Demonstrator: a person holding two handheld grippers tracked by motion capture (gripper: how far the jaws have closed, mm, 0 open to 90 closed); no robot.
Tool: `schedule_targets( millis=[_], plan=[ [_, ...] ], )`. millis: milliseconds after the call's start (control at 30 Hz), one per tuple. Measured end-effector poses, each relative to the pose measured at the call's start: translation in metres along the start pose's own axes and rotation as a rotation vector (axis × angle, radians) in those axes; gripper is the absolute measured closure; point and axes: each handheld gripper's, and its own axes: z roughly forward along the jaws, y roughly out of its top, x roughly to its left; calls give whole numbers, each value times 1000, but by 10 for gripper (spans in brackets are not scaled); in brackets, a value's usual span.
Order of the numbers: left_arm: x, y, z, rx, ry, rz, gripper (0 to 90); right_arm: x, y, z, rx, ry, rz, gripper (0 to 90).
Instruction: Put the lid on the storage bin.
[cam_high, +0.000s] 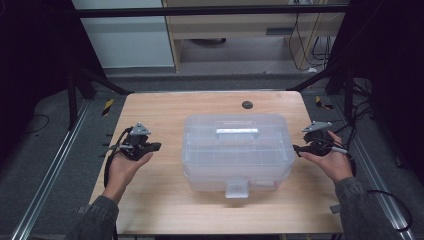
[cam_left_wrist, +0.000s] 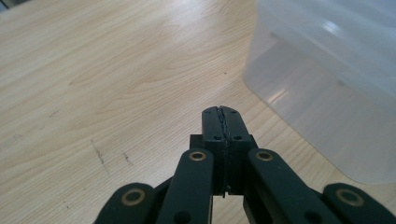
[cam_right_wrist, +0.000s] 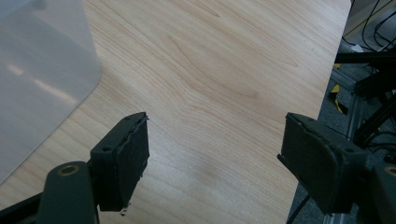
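1. Clear plastic storage box (cam_high: 235, 150), lid shut, latch facing the person: centre of wooden desk (cam_high: 160, 200).
2. Left gripper (cam_left_wrist: 221, 115): jaws pressed together, empty, beside the box.
3. Right gripper (cam_right_wrist: 212, 154): jaws spread wide, empty.

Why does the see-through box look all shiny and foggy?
High view: dim room, light falls on the table, the box looks soft. Left gripper view: white glare streaks on the box wall. Right gripper view: box corner blurry, cloudy.
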Motion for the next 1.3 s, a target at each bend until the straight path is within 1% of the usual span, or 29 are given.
schedule_targets(
  millis=[33, 67, 133, 167, 200, 233, 300, 333, 367, 433, 467, 500, 533, 567, 600, 633, 667, 700, 733, 833, 900, 967, 1000, 1067, 1100, 1133, 1167, 1233, 1300],
  plan=[
    [3, -1, 3, 8, 3, -7, 898, -1, 1, 3, 1, 3, 0, 232],
    [9, -4, 10, 19, -3, -41, 898, -2, 2, 7, 7, 3, -1, 235],
    [13, -7, 16, 17, -19, -79, 897, -4, 3, 12, 10, -11, 7, 241],
    [13, -7, 16, 17, -19, -79, 897, -4, 3, 12, 10, -11, 7, 241],
    [14, -9, 18, 25, -15, -80, 897, -6, 4, 17, 17, -22, 15, 241],
    [15, -10, 21, 35, -9, -76, 897, -6, 4, 17, 17, -22, 15, 241],
    [19, -14, 27, 55, 19, -75, 897, -9, 5, 24, 19, -24, 30, 243],
    [19, -14, 27, 55, 19, -75, 897, -9, 5, 24, 19, -24, 30, 243],
    [23, -16, 31, 63, 41, -74, 897, -10, 6, 29, 21, -26, 36, 243],
    [28, -18, 34, 60, 53, -91, 897, -10, 6, 33, 18, -17, 49, 243],
    [30, -20, 37, 63, 63, -93, 897, -11, 6, 34, 16, -15, 54, 243],
    [30, -20, 37, 63, 63, -93, 897, -11, 6, 36, 16, -16, 58, 242],
    [35, -22, 41, 62, 79, -103, 897, -11, 6, 38, 11, -14, 63, 242],
    [35, -22, 41, 62, 79, -103, 897, -11, 6, 38, 11, -14, 63, 242],
    [42, -26, 45, 45, 80, -136, 897, -12, 7, 41, 7, -12, 79, 242],
    [42, -26, 45, 45, 80, -136, 897, -12, 7, 41, 7, -12, 79, 242],
    [47, -30, 48, 30, 90, -163, 897, -13, 7, 44, 1, -8, 94, 238],
    [47, -30, 48, 30, 90, -163, 896, -13, 7, 46, 1, -2, 105, 235],
    [51, -34, 51, 19, 104, -172, 895, -14, 6, 48, -1, -2, 113, 233],
    [56, -39, 53, -16, 125, -190, 876, -16, 6, 52, -12, 2, 139, 226],
    [57, -41, 54, -23, 134, -193, 817, -16, 6, 53, -11, 1, 147, 219],
    [59, -44, 55, -39, 170, -198, 710, -17, 6, 57, -16, 1, 162, 205],
    [59, -44, 55, -39, 170, -198, 650, -17, 6, 57, -16, 1, 162, 205],
    [60, -44, 57, -43, 210, -191, 535, -17, 5, 60, -20, 4, 173, 184],
    [60, -44, 57, -43, 210, -191, 483, -17, 5, 60, -20, 4, 173, 184],
    [60, -45, 59, -54, 226, -192, 447, -16, 5, 62, -20, 4, 178, 170],
    [60, -45, 59, -54, 226, -192, 408, -16, 5, 62, -20, 4, 178, 170],
    [61, -46, 64, -43, 232, -214, 323, -13, 4, 64, -23, 11, 186, 159],
    [61, -47, 68, -42, 229, -221, 283, -13, 2, 66, -22, 13, 193, 155]
  ],
)
